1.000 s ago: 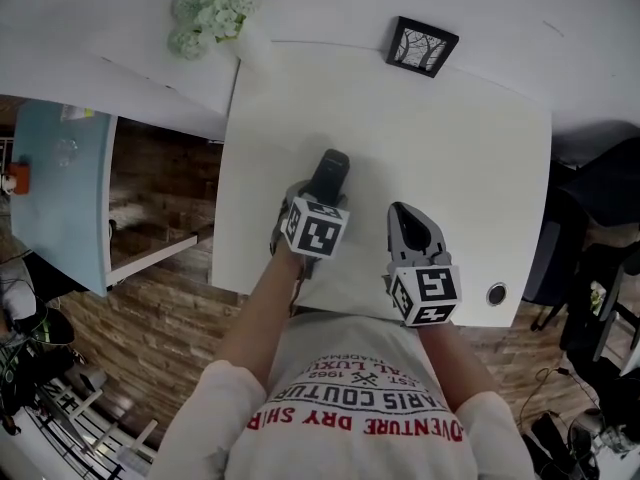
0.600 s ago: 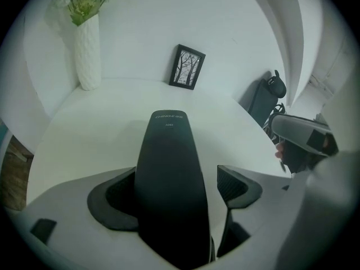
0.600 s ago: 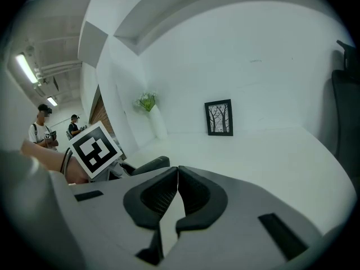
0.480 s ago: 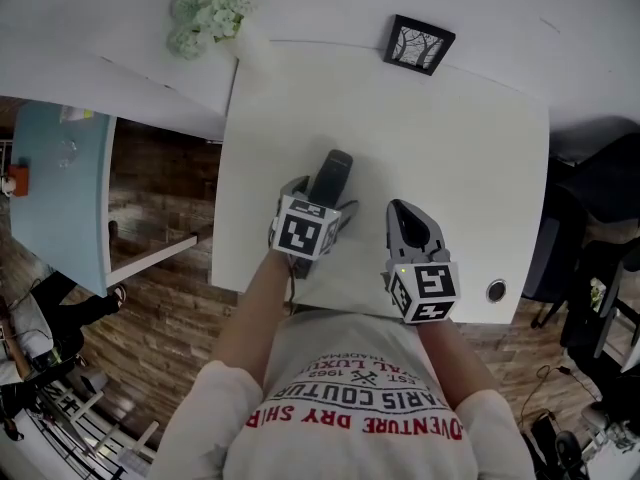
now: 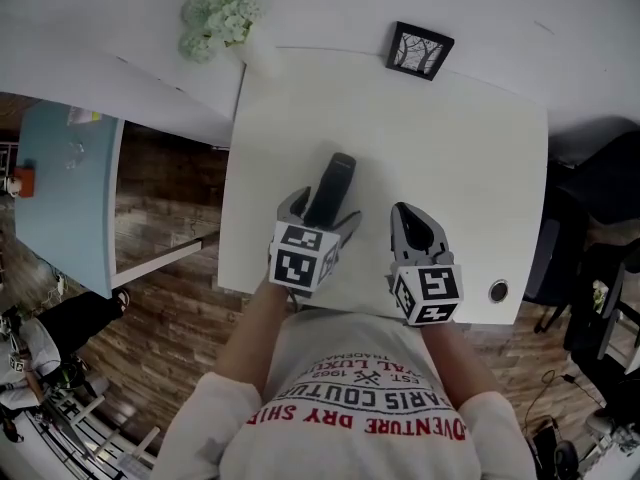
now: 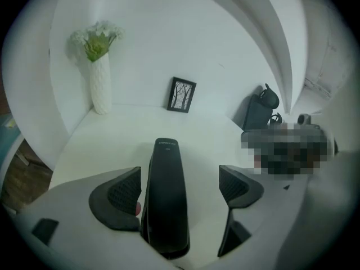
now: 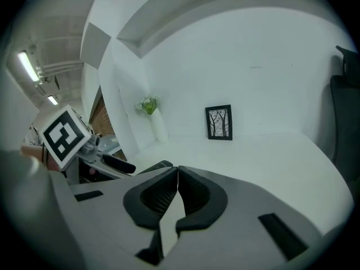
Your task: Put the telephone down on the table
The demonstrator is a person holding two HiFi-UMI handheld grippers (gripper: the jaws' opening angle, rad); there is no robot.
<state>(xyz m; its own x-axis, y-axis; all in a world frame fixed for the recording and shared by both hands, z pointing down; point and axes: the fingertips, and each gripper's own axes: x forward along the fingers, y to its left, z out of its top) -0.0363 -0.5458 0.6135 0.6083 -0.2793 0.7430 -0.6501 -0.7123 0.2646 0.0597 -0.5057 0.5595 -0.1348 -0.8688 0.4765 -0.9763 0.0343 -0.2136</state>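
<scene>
Telephone [image 5: 333, 181] lies on table [image 5: 450, 138] inside the opening left claw [image 6: 179, 189]; right claw [image 7: 175, 185] closed.

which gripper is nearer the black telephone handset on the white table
Left. The left gripper has its opening fingers on either side of the black telephone handset, which lies between them. The right gripper, shut, sits apart to the handset's right.

The head view looks steeply down from well above the table [image 5: 440, 148], with the framed picture [image 5: 420, 48] at its far edge. The left gripper view sits low and close over the tabletop, facing that picture squarely. The right gripper view, also low, faces it too, seemingly from further right. All three share the picture, the vase of flowers [image 5: 222, 16] left of it and the tabletop before it.
</scene>
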